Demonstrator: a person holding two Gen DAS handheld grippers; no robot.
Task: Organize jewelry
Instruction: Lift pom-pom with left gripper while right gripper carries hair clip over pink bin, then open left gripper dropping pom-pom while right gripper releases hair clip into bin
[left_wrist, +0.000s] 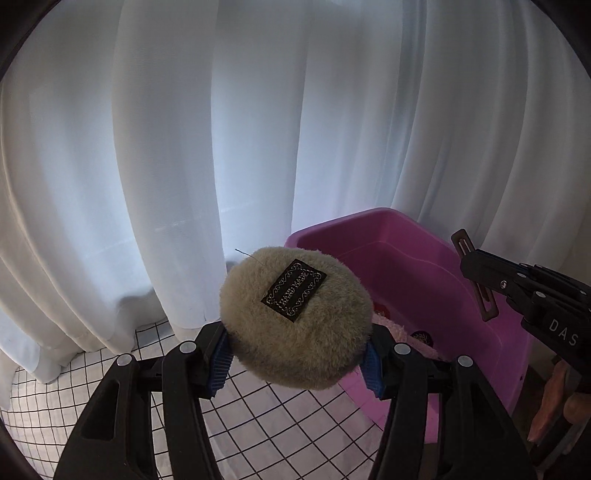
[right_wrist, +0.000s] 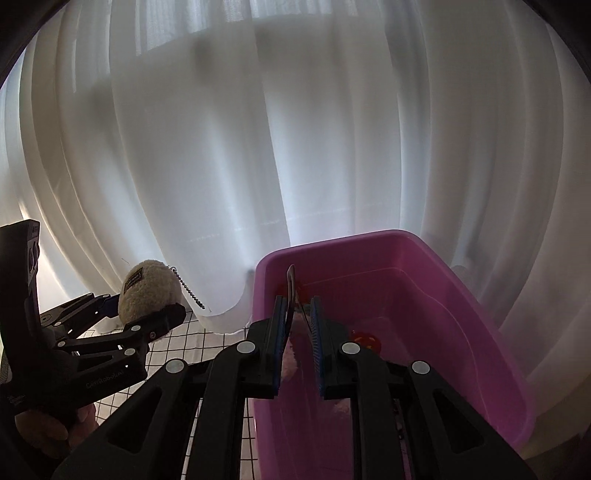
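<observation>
From right wrist, puff's (right_wrist: 147, 291) bead chain (right_wrist: 188, 290), perhaps

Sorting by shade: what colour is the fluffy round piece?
Beige fluffy round piece, with a black label; clearest in the left wrist view.

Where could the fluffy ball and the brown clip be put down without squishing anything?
Bare room: the checked cloth between the white curtain and the pink tub, and the tub's far half. Crowded: the tub's near floor, with a red item and pink fluffy things.

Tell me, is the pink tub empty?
Not empty: the pink tub holds a red item and something fluffy pink.
</observation>
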